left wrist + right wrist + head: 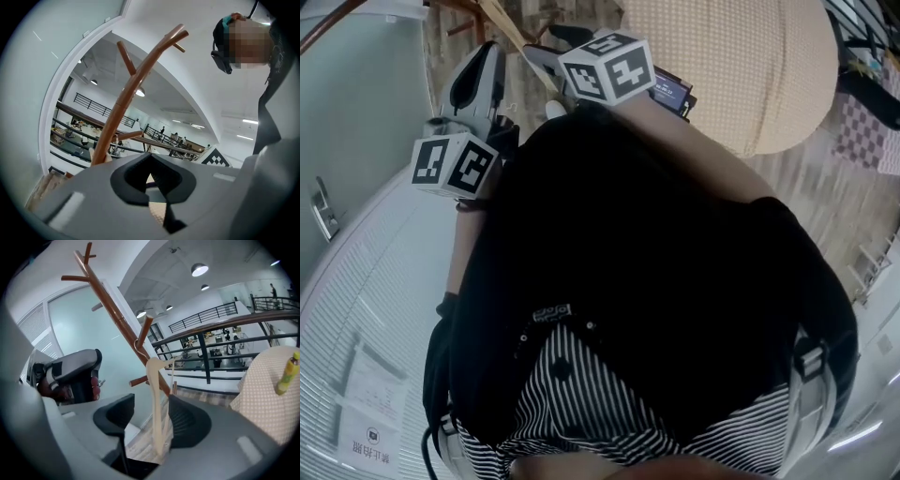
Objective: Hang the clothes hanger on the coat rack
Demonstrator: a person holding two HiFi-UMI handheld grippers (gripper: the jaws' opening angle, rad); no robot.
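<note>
Head view looked steeply down my operator's dark top, with both arms stretched out ahead of the body. The left gripper (483, 70) sat at the upper left, its marker cube nearest the camera and its body aimed away from the chest. The right gripper (548, 56) was held just beside it, a little further out, cube uppermost. A beige padded seat (741, 66) stood on the wooden floor to the right. I could not read either pair of fingers from up here.

Left gripper view showed its fingers (126, 180) drawn together, only a thin slit between the dark pads and nothing in it. The gripper faced the coat rack (126, 98), whose brown trunk leaned across the frame with short branches near its top. The person's head and the right gripper's cube showed at the right edge.

Right gripper view showed its fingers (115, 416) standing wide apart, the pads gripping nothing. The clothes hanger (157, 399), pale wood, hung on the coat rack, its wire hook caught where a short branch meets the trunk. Its body dropped down through the gap between the fingers, close to the right-hand pad; I could not tell whether it touched. This gripper was tipped slightly down toward the floorboards, with the left gripper held out at its left.
</note>
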